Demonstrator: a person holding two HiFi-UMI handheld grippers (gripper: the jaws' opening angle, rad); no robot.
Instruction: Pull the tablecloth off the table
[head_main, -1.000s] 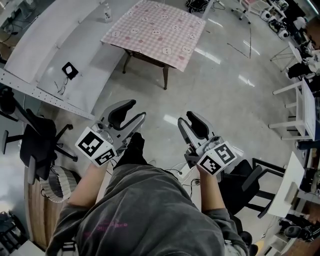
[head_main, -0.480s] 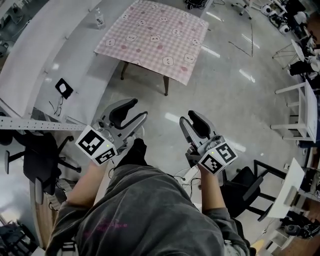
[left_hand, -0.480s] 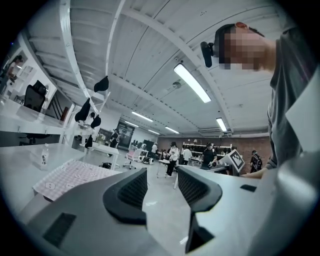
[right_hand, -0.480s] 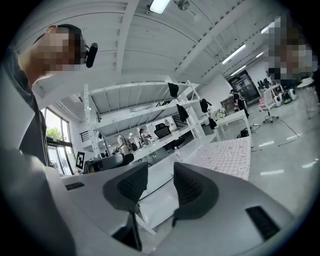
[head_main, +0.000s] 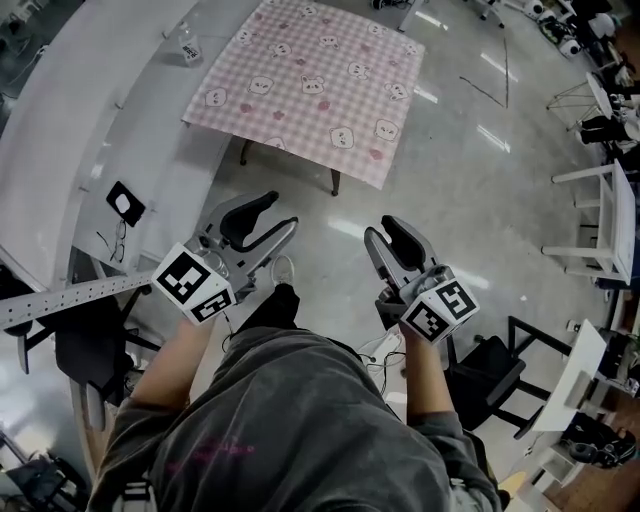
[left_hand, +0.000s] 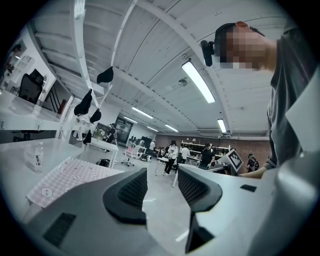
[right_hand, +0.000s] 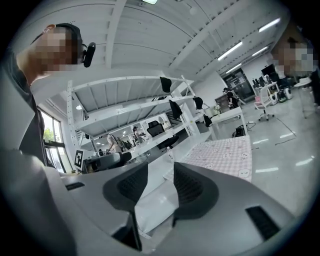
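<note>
Tablecloth (head_main: 315, 85) covers the table (head_main: 333, 183) at 12 o'clock. Left gripper (head_main: 283, 211) and right gripper (head_main: 378, 227), jaws apart and empty, point toward it from well apart, presumably readied for grasping.

Tablecloth (head_main: 310, 85) far corner cut off by top edge; table (head_main: 334, 183) top hidden beneath; only legs show.

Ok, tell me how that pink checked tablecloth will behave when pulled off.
Probably floppy and light: the tablecloth drapes thinly past the edges of the table. Likely slides off freely: nothing stands on it, and the bottle sits on the bench beside it.
</note>
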